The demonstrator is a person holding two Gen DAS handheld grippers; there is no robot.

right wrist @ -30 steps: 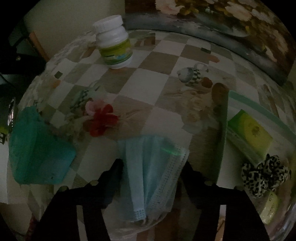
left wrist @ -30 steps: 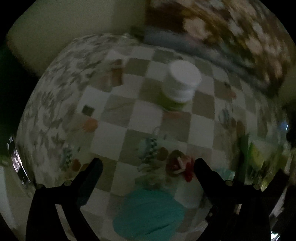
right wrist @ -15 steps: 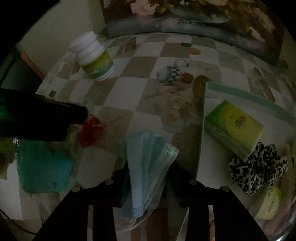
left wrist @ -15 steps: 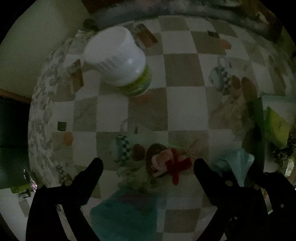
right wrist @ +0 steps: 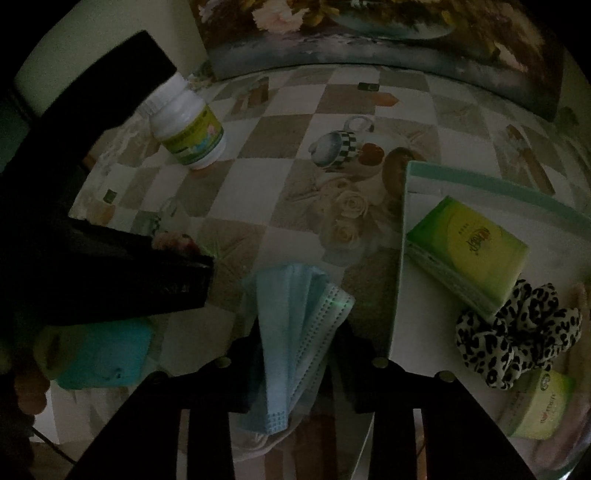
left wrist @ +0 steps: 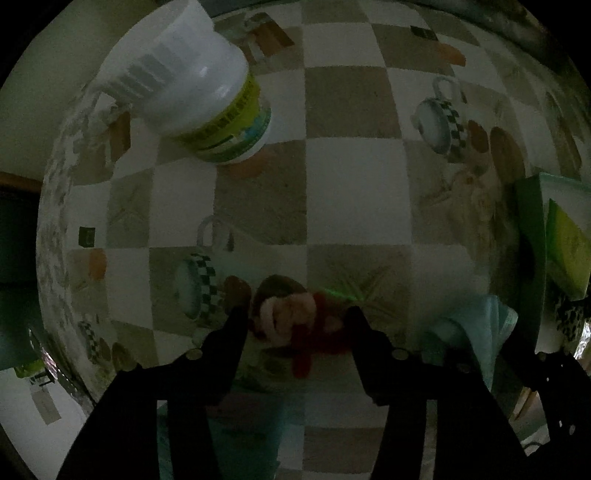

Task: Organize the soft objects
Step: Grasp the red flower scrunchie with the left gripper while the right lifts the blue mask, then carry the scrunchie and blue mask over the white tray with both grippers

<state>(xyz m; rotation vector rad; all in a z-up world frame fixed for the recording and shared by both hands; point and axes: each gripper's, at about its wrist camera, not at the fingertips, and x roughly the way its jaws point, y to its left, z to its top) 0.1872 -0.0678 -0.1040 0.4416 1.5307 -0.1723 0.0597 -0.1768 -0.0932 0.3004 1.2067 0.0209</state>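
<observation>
On the checkered tablecloth lies a pink and red hair tie (left wrist: 288,314). My left gripper (left wrist: 295,321) points straight down over it, jaws closing, with a pad touching the tie on each side. From the right wrist view the tie (right wrist: 170,240) peeks out behind the left gripper's dark body (right wrist: 110,266). A folded light blue face mask (right wrist: 295,295) is pinched in my right gripper (right wrist: 299,332), whose jaws are still closing on it, just left of the white tray (right wrist: 402,258). The mask (left wrist: 476,332) also shows at the right of the left wrist view.
The tray holds a green tissue packet (right wrist: 469,251), a leopard-print scrunchie (right wrist: 517,332) and a small pale packet (right wrist: 539,406). A white pill bottle (left wrist: 192,81) stands at the back left. A teal cloth (right wrist: 99,350) lies near the front left edge. A flower painting (right wrist: 369,33) leans at the back.
My left gripper came down over the hair tie and its jaws narrowed from wide open to touching it. My right gripper's jaws tightened on the mask and shifted slightly toward the tray.
</observation>
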